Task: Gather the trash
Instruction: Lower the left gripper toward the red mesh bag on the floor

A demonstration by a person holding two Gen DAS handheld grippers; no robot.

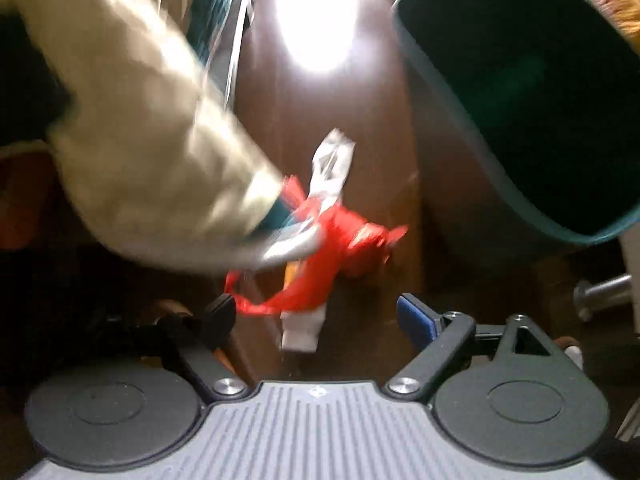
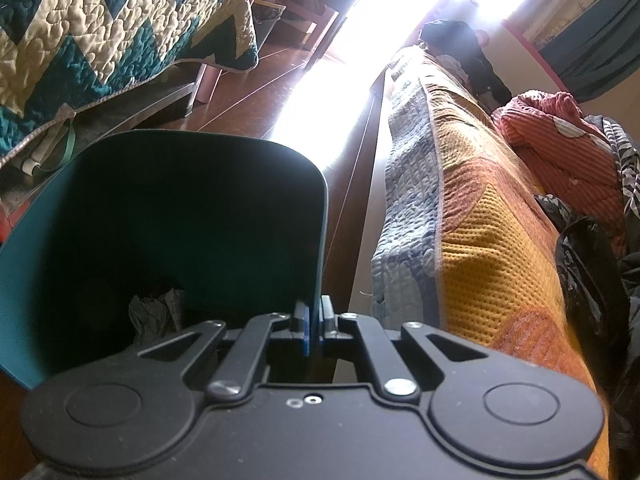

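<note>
A crumpled red and silver wrapper (image 1: 340, 248) lies on the brown floor (image 1: 312, 120), with a white scrap (image 1: 300, 332) at its near end. My left gripper (image 1: 316, 314) hangs over it, pointing steeply down, open wide, one finger on each side of the near end and neither pad touching it. To the right stands the dark teal bin (image 1: 520, 92). In the right wrist view my right gripper (image 2: 314, 320) is shut on the rim of the teal bin (image 2: 168, 208). Crumpled paper (image 2: 156, 312) lies inside the bin.
A blurred beige and teal quilt (image 1: 140, 140) hangs over the wrapper's left end. A metal fitting (image 1: 604, 292) sticks out at the right. The right wrist view shows a bed with a zigzag quilt (image 2: 100, 40) on the left and a bed with an orange cover (image 2: 480, 220) on the right.
</note>
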